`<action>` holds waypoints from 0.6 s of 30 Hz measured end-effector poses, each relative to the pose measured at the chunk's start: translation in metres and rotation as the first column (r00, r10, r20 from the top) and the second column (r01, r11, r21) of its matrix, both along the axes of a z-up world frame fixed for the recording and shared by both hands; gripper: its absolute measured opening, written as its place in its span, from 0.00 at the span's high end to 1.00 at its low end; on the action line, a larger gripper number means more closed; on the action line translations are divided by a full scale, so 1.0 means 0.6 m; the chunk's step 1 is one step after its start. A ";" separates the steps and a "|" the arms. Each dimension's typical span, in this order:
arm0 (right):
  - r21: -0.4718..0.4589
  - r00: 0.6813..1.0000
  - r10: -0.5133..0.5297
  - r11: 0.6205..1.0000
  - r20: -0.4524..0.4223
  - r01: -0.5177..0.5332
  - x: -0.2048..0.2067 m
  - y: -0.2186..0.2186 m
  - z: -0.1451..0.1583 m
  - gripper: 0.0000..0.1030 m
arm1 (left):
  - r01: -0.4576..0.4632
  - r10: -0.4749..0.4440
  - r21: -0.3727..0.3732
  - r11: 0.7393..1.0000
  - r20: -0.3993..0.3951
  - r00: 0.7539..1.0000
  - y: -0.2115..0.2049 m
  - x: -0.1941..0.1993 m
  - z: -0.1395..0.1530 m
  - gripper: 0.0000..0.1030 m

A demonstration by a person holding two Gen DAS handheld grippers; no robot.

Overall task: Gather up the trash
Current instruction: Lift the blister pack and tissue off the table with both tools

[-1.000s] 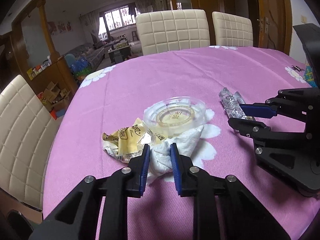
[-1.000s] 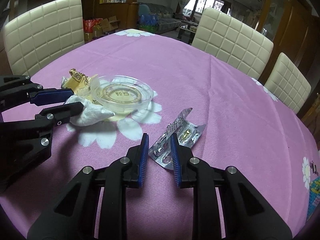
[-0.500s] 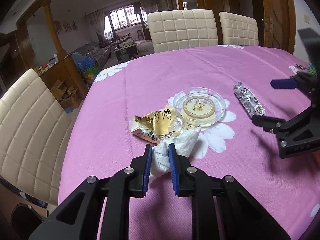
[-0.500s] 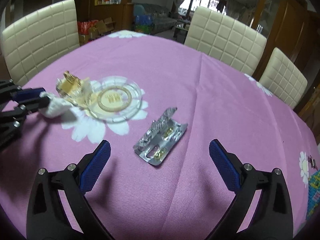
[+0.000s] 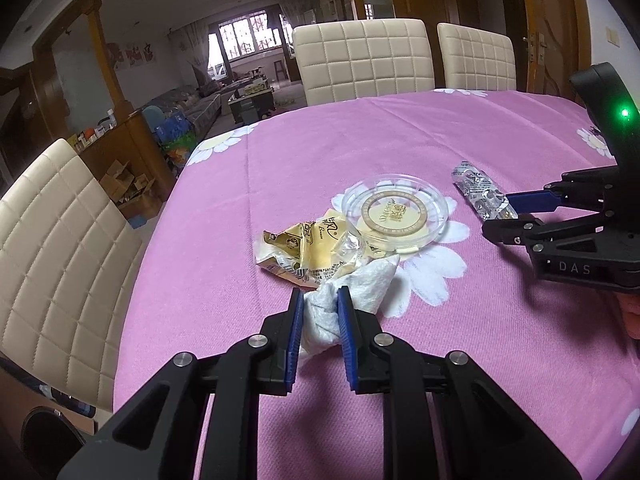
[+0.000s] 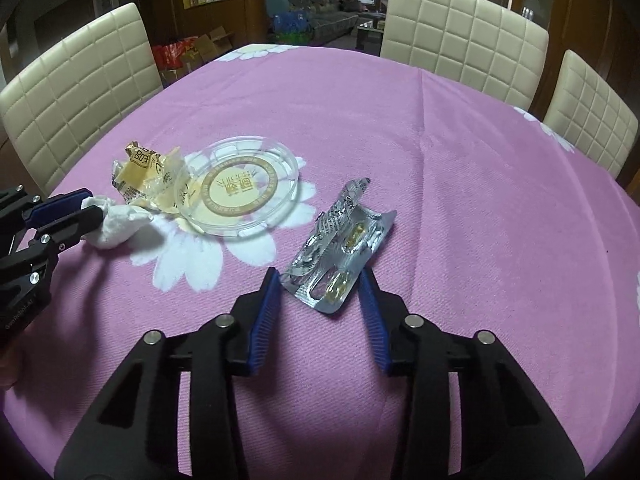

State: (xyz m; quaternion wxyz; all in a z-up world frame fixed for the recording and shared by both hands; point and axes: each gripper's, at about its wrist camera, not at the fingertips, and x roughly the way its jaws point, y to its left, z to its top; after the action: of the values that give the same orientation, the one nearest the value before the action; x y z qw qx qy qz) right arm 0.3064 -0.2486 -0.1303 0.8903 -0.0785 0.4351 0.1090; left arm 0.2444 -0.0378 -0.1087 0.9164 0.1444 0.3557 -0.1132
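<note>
My left gripper (image 5: 319, 300) is shut on a crumpled white tissue (image 5: 352, 292), which also shows at the left of the right wrist view (image 6: 120, 222). A yellow snack wrapper (image 5: 308, 250) lies just beyond it, against a clear plastic dish (image 5: 396, 212). My right gripper (image 6: 320, 280) is open, its fingers on either side of the near end of a silver pill blister pack (image 6: 340, 248) that lies on the pink tablecloth (image 6: 460, 184). In the left wrist view the right gripper (image 5: 500, 216) sits by the blister pack (image 5: 480, 192).
Cream padded chairs (image 5: 364, 60) stand along the far side and one (image 5: 52, 248) at the left. The tablecloth has white daisy prints (image 6: 188, 256).
My right gripper let go of the blister pack, opened wide and pulled back, then came forward half closed around the pack's near end. My left gripper kept hold of the tissue and drew back slightly.
</note>
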 end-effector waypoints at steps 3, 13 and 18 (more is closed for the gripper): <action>-0.031 1.000 0.010 0.999 0.015 -0.010 -0.006 0.009 0.003 0.64 | 0.004 -0.004 0.000 1.000 0.001 1.000 0.000 0.000 0.000 0.83; -0.138 0.997 0.060 0.989 0.053 -0.052 -0.035 0.045 0.016 0.65 | 0.018 -0.018 0.007 1.000 0.022 1.000 0.001 -0.017 0.011 0.83; -0.169 0.996 0.066 0.984 0.053 -0.056 -0.047 0.051 0.023 0.65 | 0.016 -0.017 0.026 1.000 0.040 0.999 0.010 -0.034 0.016 0.83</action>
State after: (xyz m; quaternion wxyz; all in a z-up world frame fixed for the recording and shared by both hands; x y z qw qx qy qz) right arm 0.2784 -0.2179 -0.1164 0.8892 -0.1695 0.4138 0.0969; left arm 0.2241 -0.0320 -0.0991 0.9204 0.1613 0.3375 -0.1134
